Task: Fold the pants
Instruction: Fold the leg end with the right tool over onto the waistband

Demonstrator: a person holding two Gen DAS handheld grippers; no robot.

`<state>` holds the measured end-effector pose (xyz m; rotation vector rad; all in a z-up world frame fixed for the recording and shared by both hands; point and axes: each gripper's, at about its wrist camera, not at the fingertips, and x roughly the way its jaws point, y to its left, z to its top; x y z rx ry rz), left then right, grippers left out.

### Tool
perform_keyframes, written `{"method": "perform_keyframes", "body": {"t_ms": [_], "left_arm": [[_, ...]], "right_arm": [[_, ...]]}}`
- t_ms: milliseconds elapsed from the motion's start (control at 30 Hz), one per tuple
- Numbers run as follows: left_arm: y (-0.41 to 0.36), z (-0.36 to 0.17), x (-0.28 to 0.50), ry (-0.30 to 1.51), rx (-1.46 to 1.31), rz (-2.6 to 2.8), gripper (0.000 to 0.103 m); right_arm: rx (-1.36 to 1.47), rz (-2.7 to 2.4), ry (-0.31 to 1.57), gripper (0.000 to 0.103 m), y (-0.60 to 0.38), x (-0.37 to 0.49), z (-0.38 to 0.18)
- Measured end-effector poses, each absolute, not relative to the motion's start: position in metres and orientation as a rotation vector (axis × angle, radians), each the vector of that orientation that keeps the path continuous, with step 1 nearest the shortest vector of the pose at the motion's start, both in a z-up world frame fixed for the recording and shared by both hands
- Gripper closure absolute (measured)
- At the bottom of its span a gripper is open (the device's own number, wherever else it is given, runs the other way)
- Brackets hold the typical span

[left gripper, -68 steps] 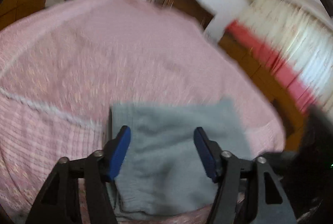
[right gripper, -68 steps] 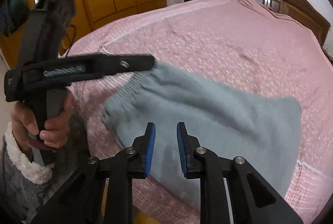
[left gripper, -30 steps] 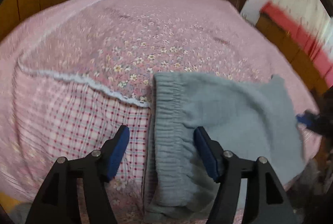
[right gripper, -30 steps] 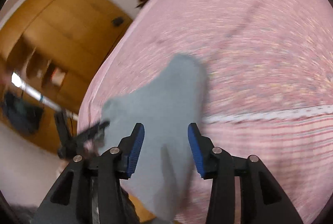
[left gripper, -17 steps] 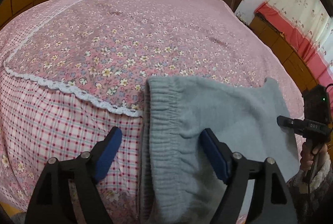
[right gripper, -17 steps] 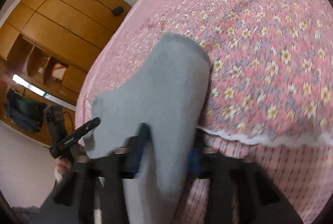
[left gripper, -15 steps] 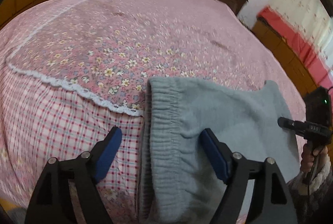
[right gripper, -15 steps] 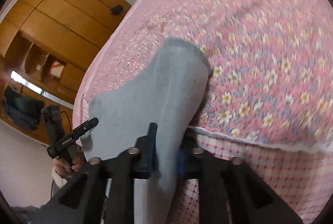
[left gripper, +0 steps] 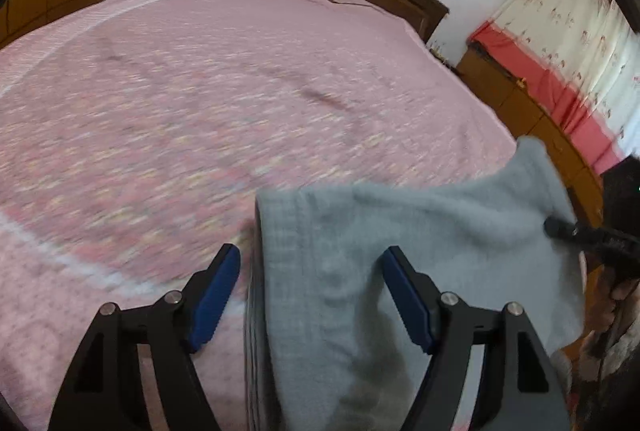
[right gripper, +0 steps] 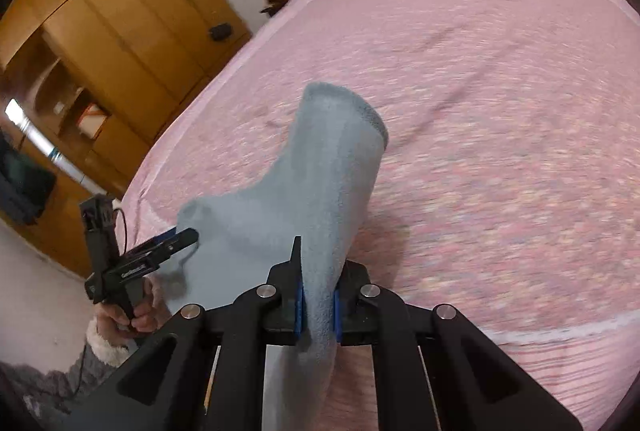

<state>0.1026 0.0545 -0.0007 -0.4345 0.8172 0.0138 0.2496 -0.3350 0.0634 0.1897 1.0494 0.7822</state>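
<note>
Left gripper [left gripper: 310, 301]: standing wide, jaws easing inward, straddling the waistband edge of the grey pants [left gripper: 400, 259] without pinching it.
Right gripper [right gripper: 318, 305]: clenching a fold of the pants [right gripper: 320, 199] between the blue pads, cloth rising in a hump ahead of them.
Pants: lying at the near edge of the pink bedspread [left gripper: 224, 79], part hanging over the side, far corner lifting off the cover.
Done so far: judging by the stacked layers at the waistband, already doubled at least once.
Left to do: probably carrying the pinched end across, laying it flat, smoothing.
</note>
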Motion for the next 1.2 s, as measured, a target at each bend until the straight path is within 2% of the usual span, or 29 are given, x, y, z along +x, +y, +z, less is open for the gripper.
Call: {"method": "perform_keyframes", "body": {"t_ms": [133,300,367,600,667,733,1100,1200], "left_arm": [[0.029,0.001,0.141,0.824,-0.4,-0.001,0.028],[-0.001,0.003,0.15,0.834,-0.29,-0.021,0.028],[-0.005,-0.003,0.144,0.832,-0.271,-0.015,0.028],[0.009,-0.001,0.119,0.826,-0.307,-0.022,0.028],[0.011,0.004,0.108,0.813,-0.318,-0.018,0.028],[0.017,0.007,0.101,0.809,-0.338,-0.015,0.028],[0.036,0.006,0.072,0.833,-0.382,-0.021,0.028],[0.035,0.007,0.072,0.832,-0.399,-0.005,0.028]], "right_arm": [[0.196,0.725,1.085,0.092,-0.368,0.276,0.048],[0.23,0.703,1.139,0.09,-0.393,0.295,0.02],[0.201,0.675,1.158,0.079,-0.392,0.295,0.012],[0.212,0.655,1.156,0.07,-0.396,0.277,0.017],[0.226,0.651,1.17,0.062,-0.397,0.275,0.019],[0.238,0.646,1.194,0.06,-0.404,0.266,0.014],[0.617,0.707,1.2,0.06,-0.447,0.268,-0.019],[0.671,0.726,1.198,0.064,-0.443,0.277,-0.021]]}}
